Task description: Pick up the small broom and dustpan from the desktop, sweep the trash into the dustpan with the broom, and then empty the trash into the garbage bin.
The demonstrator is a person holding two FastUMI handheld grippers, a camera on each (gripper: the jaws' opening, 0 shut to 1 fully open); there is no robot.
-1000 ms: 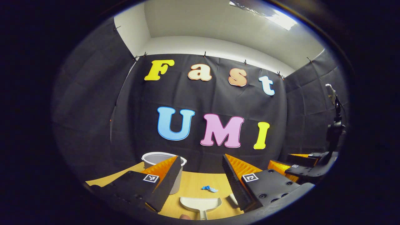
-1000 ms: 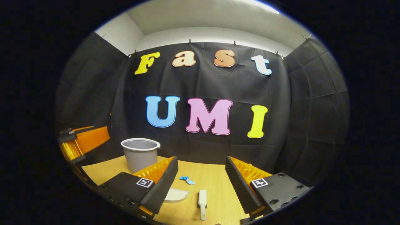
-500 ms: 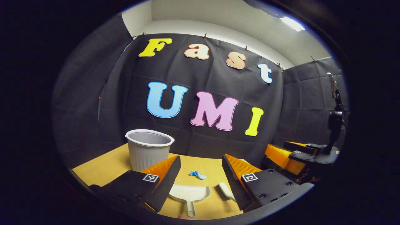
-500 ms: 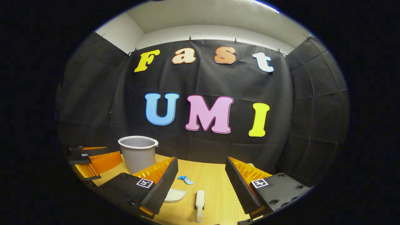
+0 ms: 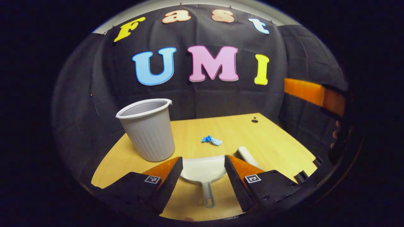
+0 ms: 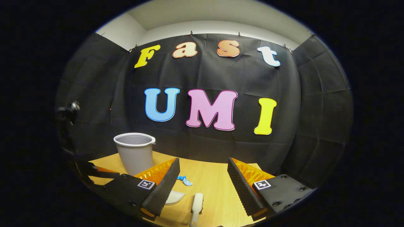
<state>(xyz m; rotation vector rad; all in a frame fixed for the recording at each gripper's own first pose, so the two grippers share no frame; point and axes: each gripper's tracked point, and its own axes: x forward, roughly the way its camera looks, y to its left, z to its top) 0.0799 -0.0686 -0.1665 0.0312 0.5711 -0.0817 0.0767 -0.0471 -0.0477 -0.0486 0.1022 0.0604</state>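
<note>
A white dustpan point(image 5: 202, 170) lies on the wooden desktop point(image 5: 271, 138), its handle toward me. My left gripper point(image 5: 202, 162) hangs open just above it, one finger on each side of the pan. The white broom point(image 5: 247, 155) lies to its right, partly behind my right-hand finger. Blue trash point(image 5: 211, 140) sits beyond the pan, and a grey garbage bin point(image 5: 146, 129) stands at the left. In the right gripper view my right gripper point(image 6: 203, 165) is open above the desk, with the broom point(image 6: 196, 205) below it, the dustpan point(image 6: 174, 197) half hidden, the trash point(image 6: 185, 180) and the bin point(image 6: 135, 152).
The other gripper point(image 5: 315, 94) and the hand holding it show at the right edge of the left gripper view. A small dark hole point(image 5: 254, 120) marks the desk's far right. Black cloth walls close the desk on three sides.
My left gripper has tilted down and moved forward over the dustpan; the bin and desk now show much larger. The right gripper has lowered slightly toward the broom.
</note>
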